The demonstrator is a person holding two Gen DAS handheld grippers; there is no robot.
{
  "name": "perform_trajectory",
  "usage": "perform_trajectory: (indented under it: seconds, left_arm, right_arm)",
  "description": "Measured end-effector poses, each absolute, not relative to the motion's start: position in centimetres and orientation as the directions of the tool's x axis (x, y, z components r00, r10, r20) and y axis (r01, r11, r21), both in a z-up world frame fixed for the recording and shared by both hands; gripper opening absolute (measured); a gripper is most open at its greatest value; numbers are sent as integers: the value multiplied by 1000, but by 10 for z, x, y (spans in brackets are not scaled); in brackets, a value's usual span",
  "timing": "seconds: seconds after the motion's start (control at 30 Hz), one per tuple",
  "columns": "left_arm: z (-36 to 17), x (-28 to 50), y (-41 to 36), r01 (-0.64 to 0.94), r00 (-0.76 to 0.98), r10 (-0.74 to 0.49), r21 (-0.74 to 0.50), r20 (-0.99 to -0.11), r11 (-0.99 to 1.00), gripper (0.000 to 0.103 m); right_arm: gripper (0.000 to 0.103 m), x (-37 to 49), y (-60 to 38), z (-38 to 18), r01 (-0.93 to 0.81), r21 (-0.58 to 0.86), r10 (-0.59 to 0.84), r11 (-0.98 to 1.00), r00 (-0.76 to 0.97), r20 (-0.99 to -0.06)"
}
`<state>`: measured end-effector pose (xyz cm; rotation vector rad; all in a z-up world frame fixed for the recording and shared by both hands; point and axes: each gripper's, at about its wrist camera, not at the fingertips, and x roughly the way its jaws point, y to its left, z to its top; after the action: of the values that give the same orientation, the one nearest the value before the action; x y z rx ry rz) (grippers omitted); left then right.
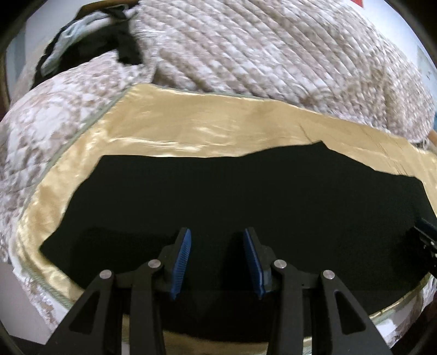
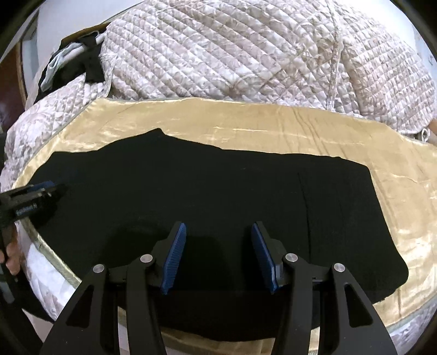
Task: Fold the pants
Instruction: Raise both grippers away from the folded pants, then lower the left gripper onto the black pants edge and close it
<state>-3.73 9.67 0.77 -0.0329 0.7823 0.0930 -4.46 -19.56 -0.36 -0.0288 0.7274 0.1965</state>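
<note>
Black pants flat — both grippers' fingers apart, empty.

Matt black cloth pants lie on glossy golden satin sheet beside quilted bedspread.

The bed is covered by a shiny gold satin sheet, which is wrinkled and reflects the light. Behind the sheet lies a bulky quilted comforter with a pale floral pattern. To the left of the comforter there is a small pile of dark and light-blue clothes. Above this pile, a pale wall is visible.
</note>
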Motion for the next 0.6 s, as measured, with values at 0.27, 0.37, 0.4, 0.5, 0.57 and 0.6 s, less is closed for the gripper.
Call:
perform_trajectory:
  seconds: [0.27, 0.37, 0.4, 0.5, 0.57, 0.6]
  left_arm:
    - [7, -71, 156, -291, 708, 137, -108, -693, 951, 46]
    - [8, -84, 173, -337, 722, 151, -151, -675, 929, 46]
    - [8, -87, 178, -360, 722, 170, -154, -671, 920, 49]
    - [1, -95, 200, -430, 709, 190, -203, -679, 880, 52]
    - [-4, -96, 215, -433, 718, 138, -282, -682, 856, 52]
    - [-5, -96, 218, -433, 725, 129, -302, -677, 849, 52]
  right_arm:
    - [51, -45, -197, -1, -195, 83, 201, 977, 722, -662]
    - [51, -46, -195, -1, -199, 87, 206, 976, 720, -663]
    - [51, -46, -195, -1, -200, 89, 208, 976, 719, -663]
    - [51, -45, -194, -1, -197, 100, 213, 975, 716, -664]
    - [51, -44, -194, -2, -196, 109, 218, 974, 714, -665]
    - [51, -43, -193, -2, -197, 115, 222, 974, 713, -665]
